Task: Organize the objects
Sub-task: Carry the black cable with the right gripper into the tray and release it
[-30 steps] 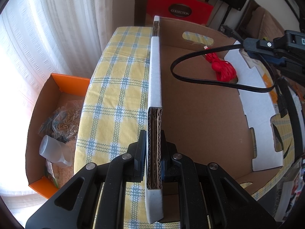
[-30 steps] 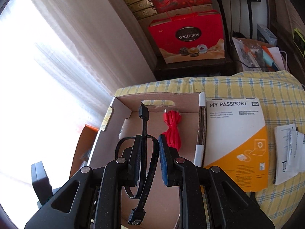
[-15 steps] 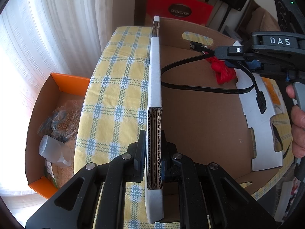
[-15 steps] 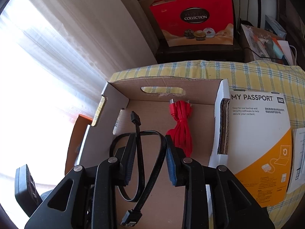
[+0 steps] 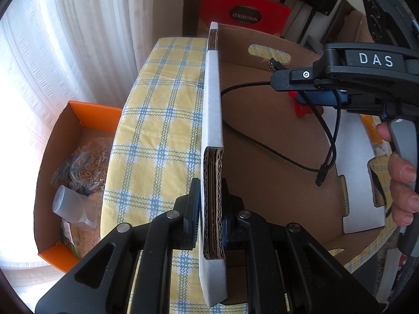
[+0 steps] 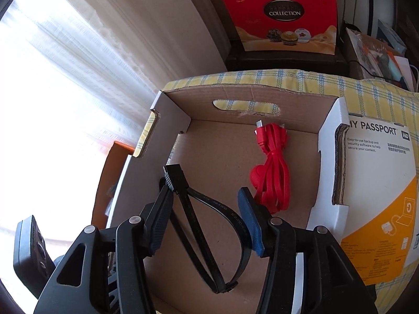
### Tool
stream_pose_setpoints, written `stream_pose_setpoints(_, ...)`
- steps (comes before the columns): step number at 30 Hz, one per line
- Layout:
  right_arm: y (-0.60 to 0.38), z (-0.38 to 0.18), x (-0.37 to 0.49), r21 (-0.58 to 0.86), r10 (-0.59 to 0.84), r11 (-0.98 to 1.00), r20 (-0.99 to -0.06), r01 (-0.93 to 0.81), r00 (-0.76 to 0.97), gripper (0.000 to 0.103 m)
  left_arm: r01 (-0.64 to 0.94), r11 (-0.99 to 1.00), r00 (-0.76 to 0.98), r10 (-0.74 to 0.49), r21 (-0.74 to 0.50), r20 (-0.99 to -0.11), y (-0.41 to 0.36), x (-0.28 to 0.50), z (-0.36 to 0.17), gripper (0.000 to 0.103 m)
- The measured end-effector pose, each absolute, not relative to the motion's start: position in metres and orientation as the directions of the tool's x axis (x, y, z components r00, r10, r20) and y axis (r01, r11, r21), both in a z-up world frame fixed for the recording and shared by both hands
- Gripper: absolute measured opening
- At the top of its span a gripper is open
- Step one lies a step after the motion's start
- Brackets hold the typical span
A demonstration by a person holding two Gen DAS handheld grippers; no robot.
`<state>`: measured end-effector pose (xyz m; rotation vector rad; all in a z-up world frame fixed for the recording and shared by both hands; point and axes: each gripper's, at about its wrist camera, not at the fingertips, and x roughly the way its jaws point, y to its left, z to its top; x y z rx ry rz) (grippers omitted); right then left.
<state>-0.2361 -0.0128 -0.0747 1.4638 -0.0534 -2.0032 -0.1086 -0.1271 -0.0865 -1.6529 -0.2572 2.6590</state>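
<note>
Two cables sit inside the cardboard box (image 6: pixel 230 157): a bundled red cable (image 6: pixel 272 175) on its floor ahead of the right gripper (image 6: pixel 204 204), and a looped black cable (image 6: pixel 209 225) between that gripper's opening jaws, pads no longer pressing it. The left gripper (image 5: pixel 209 209) is clamped on the box's side wall (image 5: pixel 213 120).

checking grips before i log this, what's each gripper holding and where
Left gripper clamps the cardboard box by its side wall. Right gripper is opening; black cable sits loose between its jaws.
</note>
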Motion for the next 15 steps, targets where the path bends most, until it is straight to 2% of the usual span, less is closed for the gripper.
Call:
stream_pose_setpoints(3,-0.012,-0.069,-0.235,0.344,-0.481,-0.812,-0.852,0.471,-0.208,0.052,0.085,-0.987,-0.446,0.083,-0.135,-0.891,-0.127,-0.110,-0.086,0.012)
stream_pose_setpoints(5,-0.010,-0.061,-0.233,0.274,-0.436,-0.834,-0.859,0.479,-0.269,0.068,0.089,-0.987,-0.442,0.083,-0.135,-0.893,-0.128,-0.111,-0.088,0.011)
stream_pose_setpoints(7,-0.005,-0.050,-0.230,0.210,-0.403,-0.851,-0.849,0.481,-0.342,0.072,0.091,-0.986,-0.441,0.086,-0.139,-0.894,-0.128,-0.111,-0.090,0.011)
stream_pose_setpoints(11,0.009,-0.033,-0.230,0.268,-0.463,-0.827,-0.823,0.494,-0.329,0.073,0.092,-0.986,-0.442,0.082,-0.136,-0.893,-0.128,-0.111,-0.090,0.011)
stream_pose_setpoints(15,0.013,-0.029,-0.224,0.225,-0.434,-0.826,-0.839,0.517,-0.328,0.073,0.093,-0.986,-0.442,0.082,-0.137,-0.893,-0.127,-0.111,-0.090,0.011)
